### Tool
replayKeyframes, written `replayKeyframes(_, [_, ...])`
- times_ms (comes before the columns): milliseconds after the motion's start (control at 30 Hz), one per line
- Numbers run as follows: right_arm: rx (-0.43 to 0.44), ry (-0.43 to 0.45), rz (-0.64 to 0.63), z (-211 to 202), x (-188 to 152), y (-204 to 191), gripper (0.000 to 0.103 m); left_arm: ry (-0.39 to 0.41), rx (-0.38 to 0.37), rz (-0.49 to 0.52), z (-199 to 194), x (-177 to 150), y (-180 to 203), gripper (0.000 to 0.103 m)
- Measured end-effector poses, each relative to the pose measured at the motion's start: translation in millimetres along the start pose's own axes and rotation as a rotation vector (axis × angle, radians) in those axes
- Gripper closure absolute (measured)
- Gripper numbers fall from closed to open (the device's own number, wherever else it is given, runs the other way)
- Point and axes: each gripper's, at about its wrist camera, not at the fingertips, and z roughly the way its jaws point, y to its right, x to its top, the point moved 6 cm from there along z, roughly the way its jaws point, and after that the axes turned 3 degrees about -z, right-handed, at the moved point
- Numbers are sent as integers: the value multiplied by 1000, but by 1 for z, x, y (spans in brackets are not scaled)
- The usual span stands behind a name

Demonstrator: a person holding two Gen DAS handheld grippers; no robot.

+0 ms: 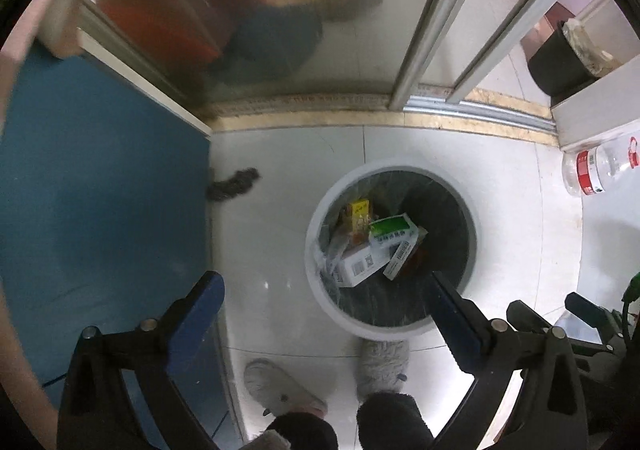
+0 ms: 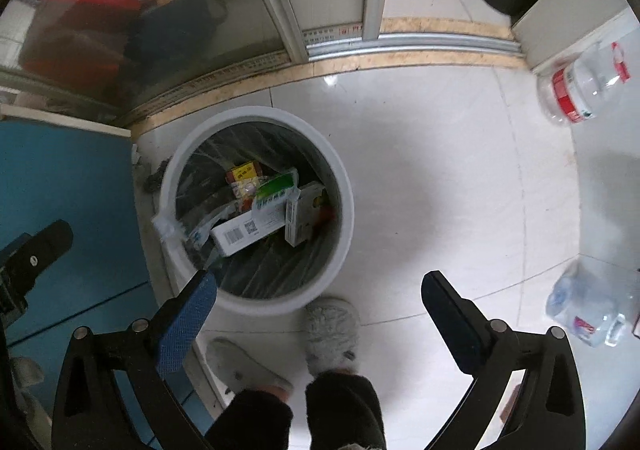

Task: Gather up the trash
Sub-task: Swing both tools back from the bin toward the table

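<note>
Several boxes already down in the lined white bin. Left gripper and right gripper both spread wide, holding nothing. Probably left to collect: two plastic bottles lying on the floor well right of the bin

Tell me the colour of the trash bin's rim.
White, around a dark bag liner; the trash bin shows best in the right wrist view.
</note>
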Motion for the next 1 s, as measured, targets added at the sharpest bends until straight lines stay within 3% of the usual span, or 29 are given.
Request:
replayKeyframes(233, [-10,58,-11,-99,-20,-2,0,55,25,-27,-89,-14,-3,1])
replayKeyframes(367, [-20,116,-17,-173,-33,-3,0,94,22,-41,-148,-24,-3,1])
replayKeyframes(400, [-23,144,-19,-210,-42,-3,0,106,16,-48,-170,-29,-3,1])
replayKeyframes(467, [-21,156,-18,-228,-47,-4,0,124,9,-57,-202,-35,-2,1])
replayKeyframes(733, [-26,262,-28,-386,-94,-4,0,185,-21,-30,-313,-63,1,1])
replayKeyframes(1000, [-1,293,-37,-456,-119,-11,0,223,-6,-18,-382,-87,-14,1])
